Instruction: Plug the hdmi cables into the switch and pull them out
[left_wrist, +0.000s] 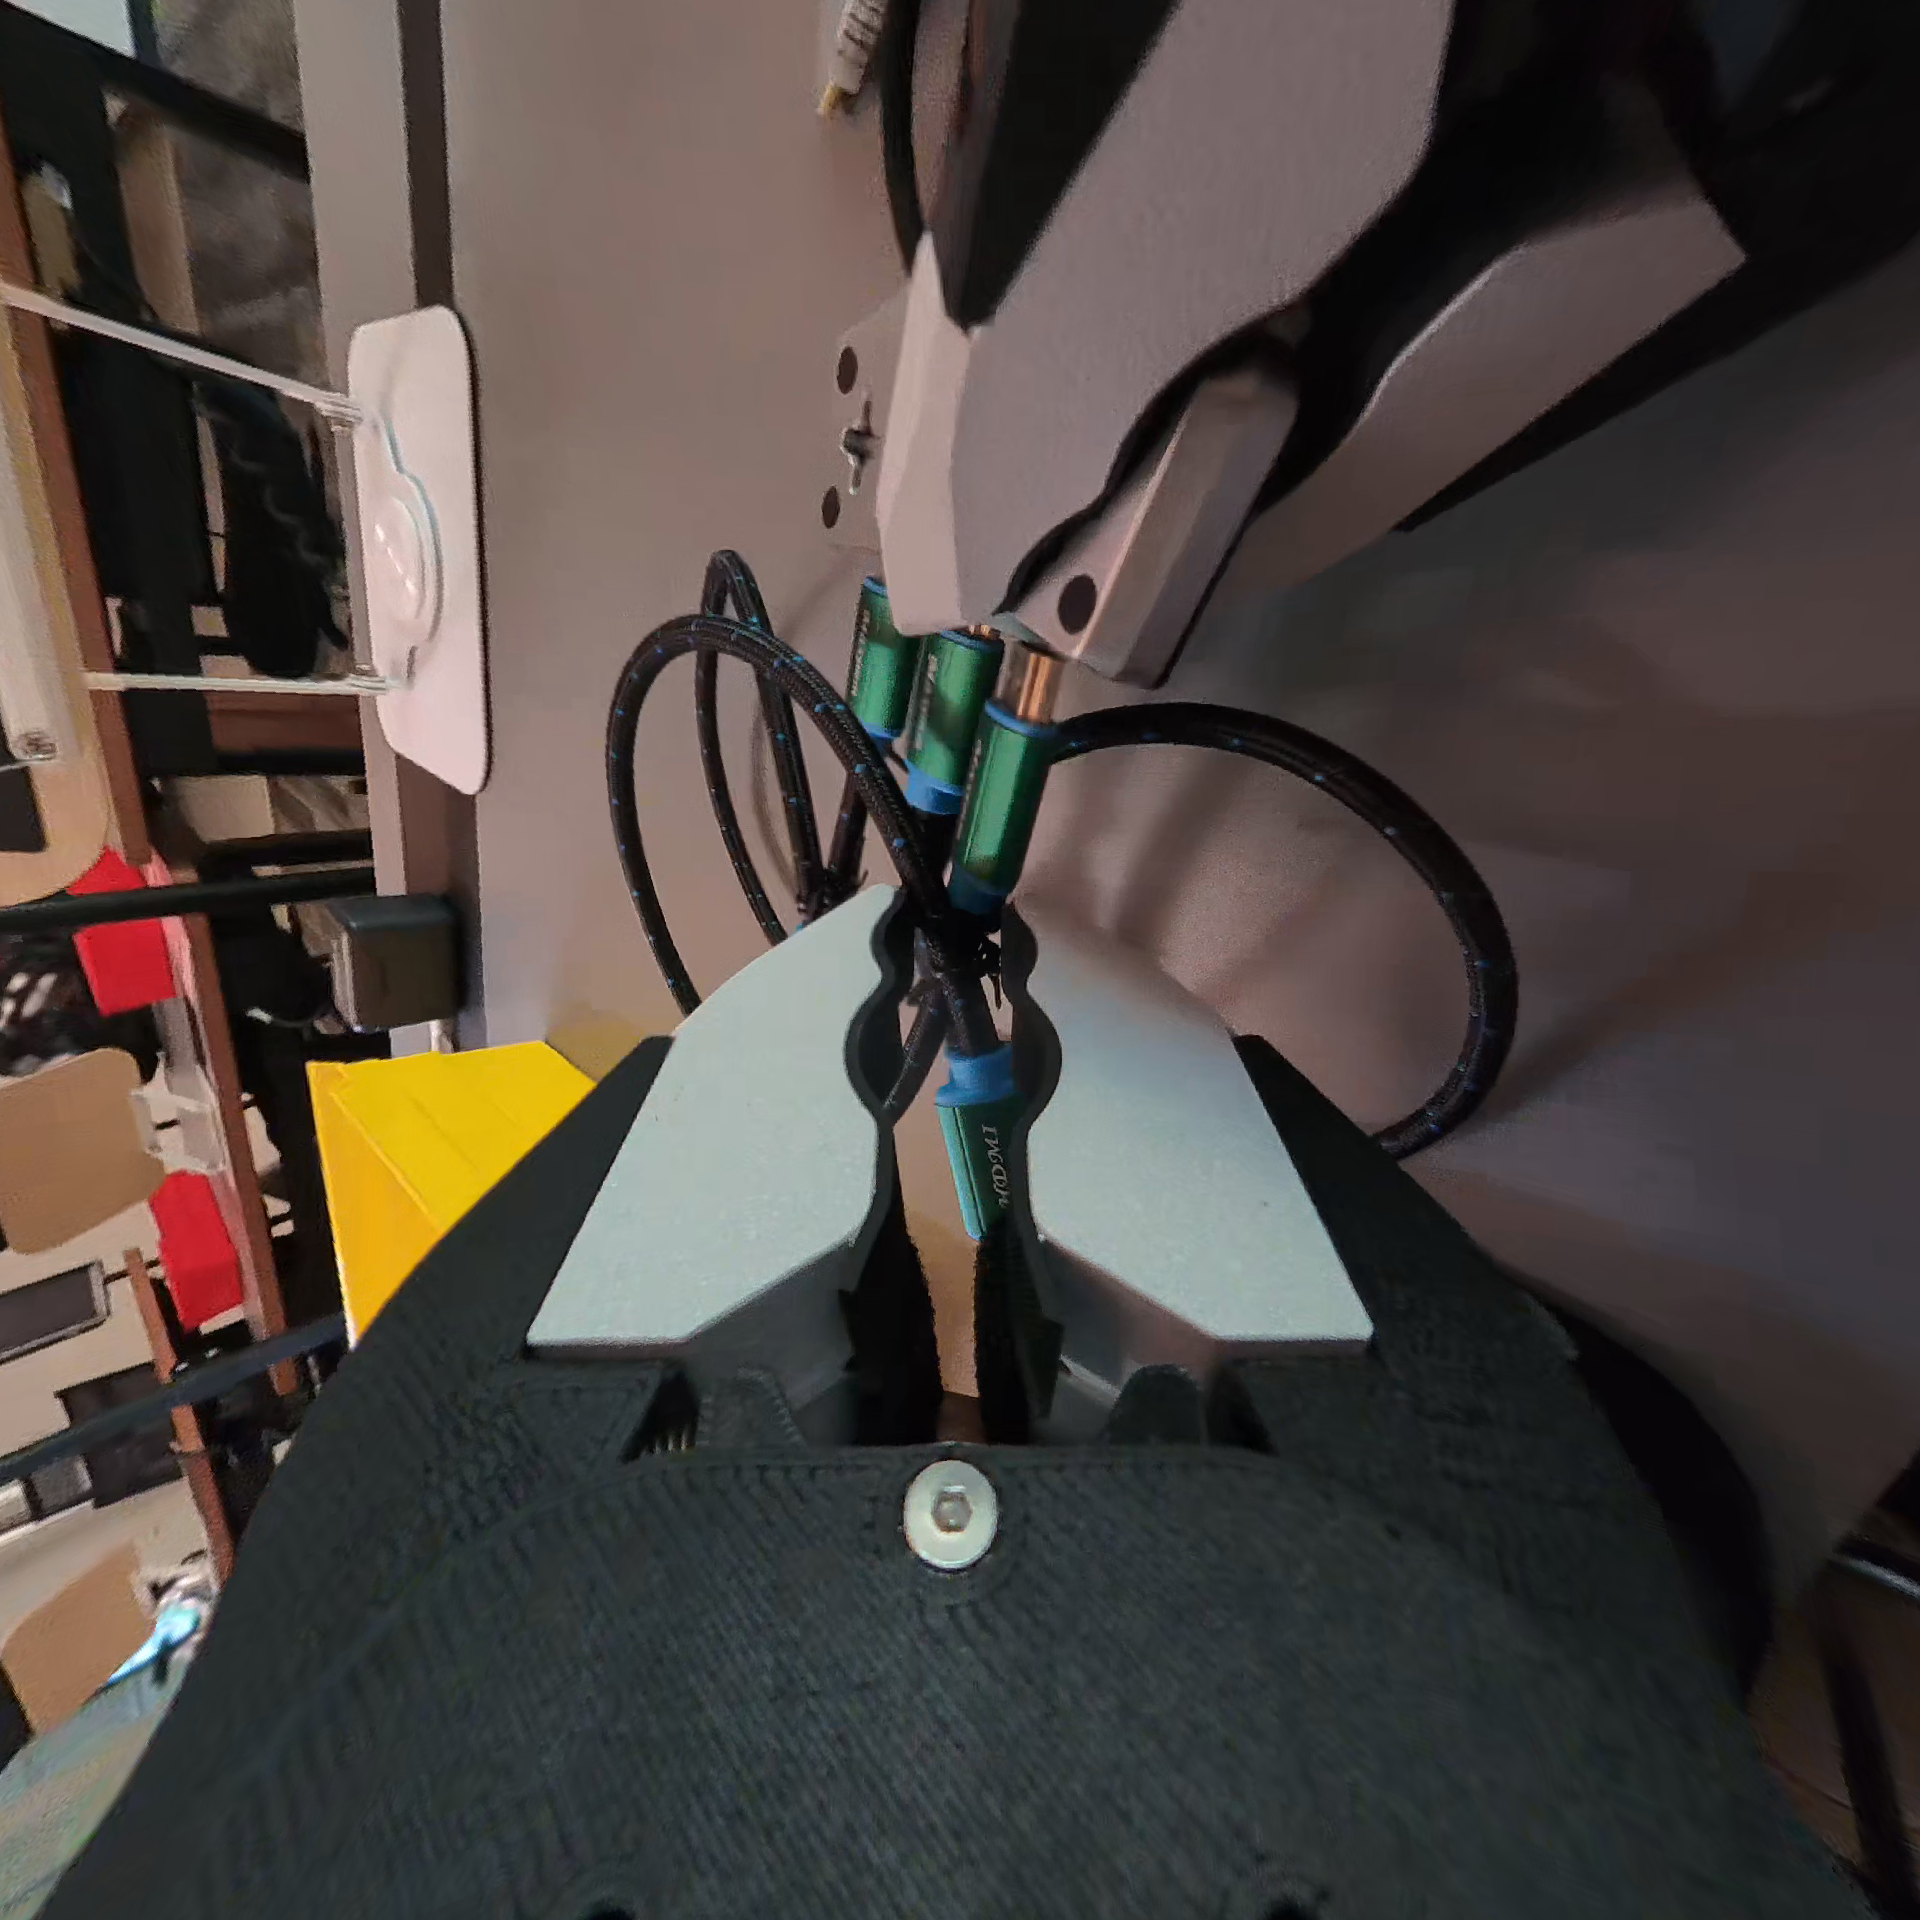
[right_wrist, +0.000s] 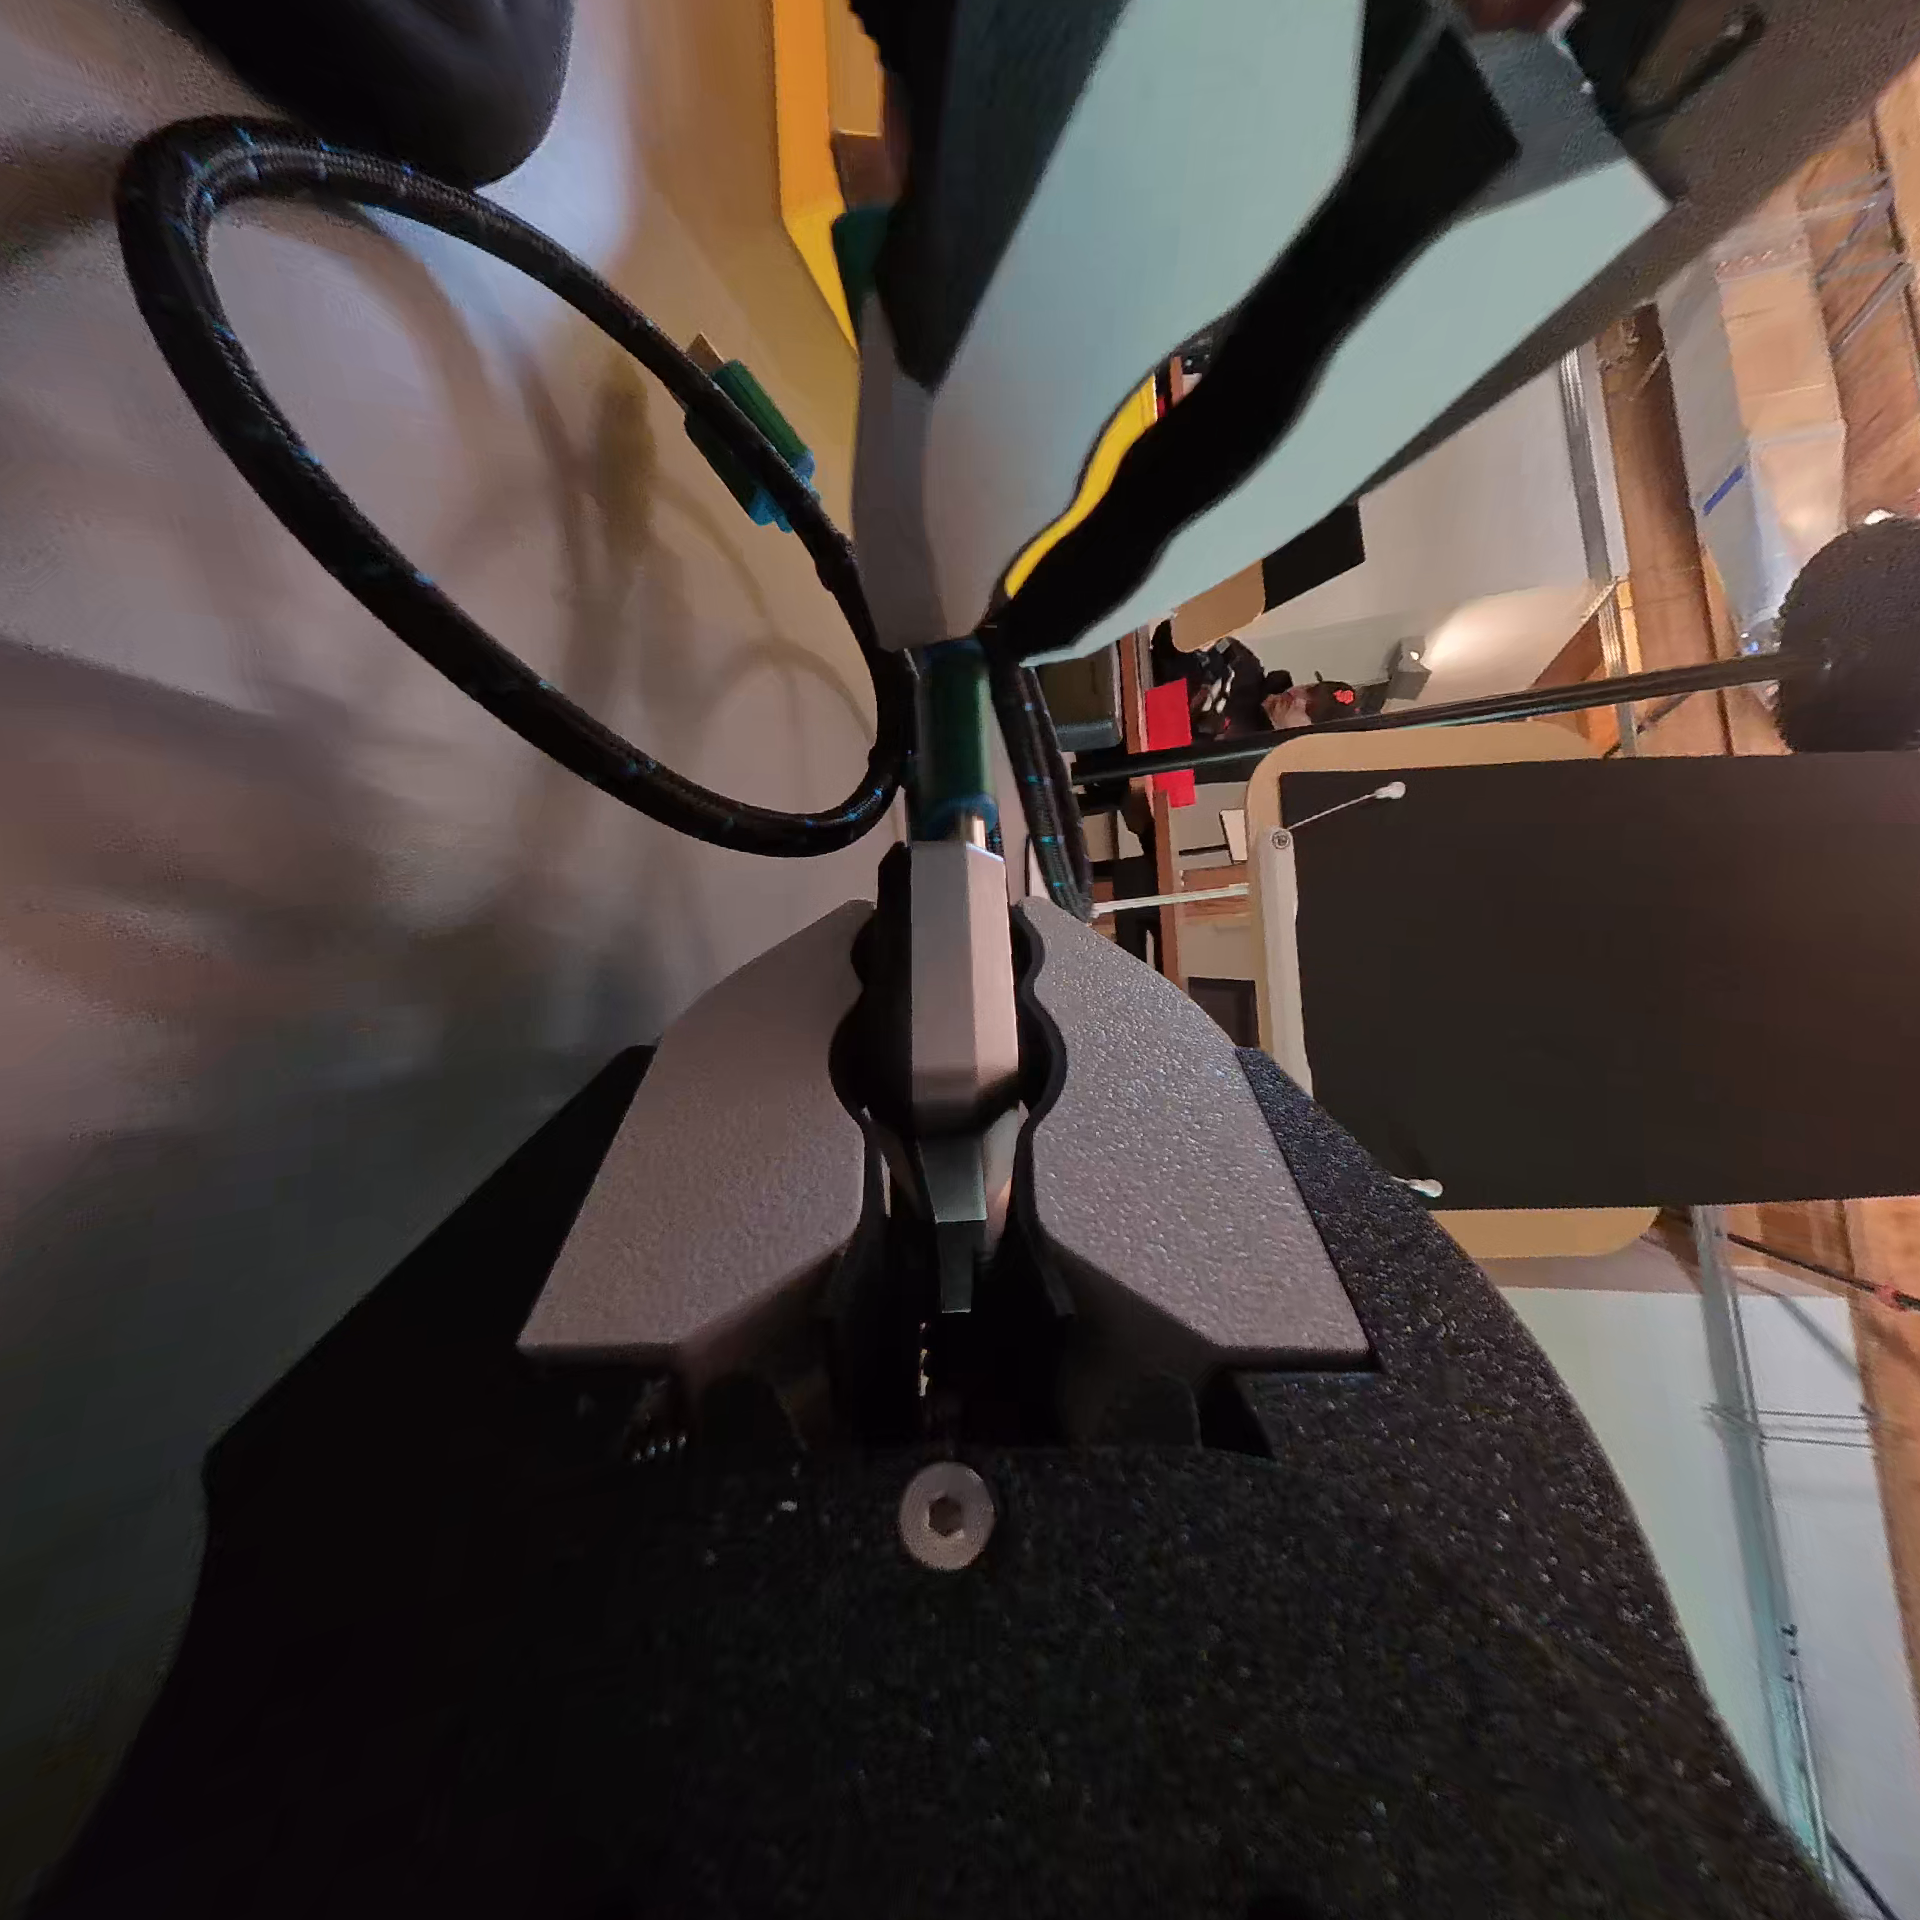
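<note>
Left tongs (left_wrist: 951, 971): nearly closed, pinching a bunch of black braided cables (left_wrist: 940, 982) at the tips. One loose green plug (left_wrist: 975, 1148) lies in the gap between the two grey fingers (left_wrist: 748, 1143).

Right tongs (right_wrist: 948, 1013): closed tight on the grey switch (right_wrist: 961, 997), which stands on its edge between the two fingers. In the left view these tongs (left_wrist: 1013, 623) come in from the top right and hold the same switch (left_wrist: 1117, 613).

Switch: up off the counter (left_wrist: 644, 312), held between the two tongs, with its plug side facing the left tongs.

Plugs: three green plugs with blue collars sit side by side at the switch. The nearest one (left_wrist: 1000, 800) shows a bit of shiny metal, so it is not pushed all the way in. I cannot tell how deep the other two (left_wrist: 940, 707) go — the right tongs hide them.

Cables: they curl in big loops from the plugs back to the left tongs. One wide loop (left_wrist: 1455, 935) swings out to the right side.

Other end: in the right view a green plug (right_wrist: 753, 442) hangs free on its loop — not plugged into anything.

Behind: a yellow box (left_wrist: 416, 1153) and a white pad (left_wrist: 426, 540).
</note>
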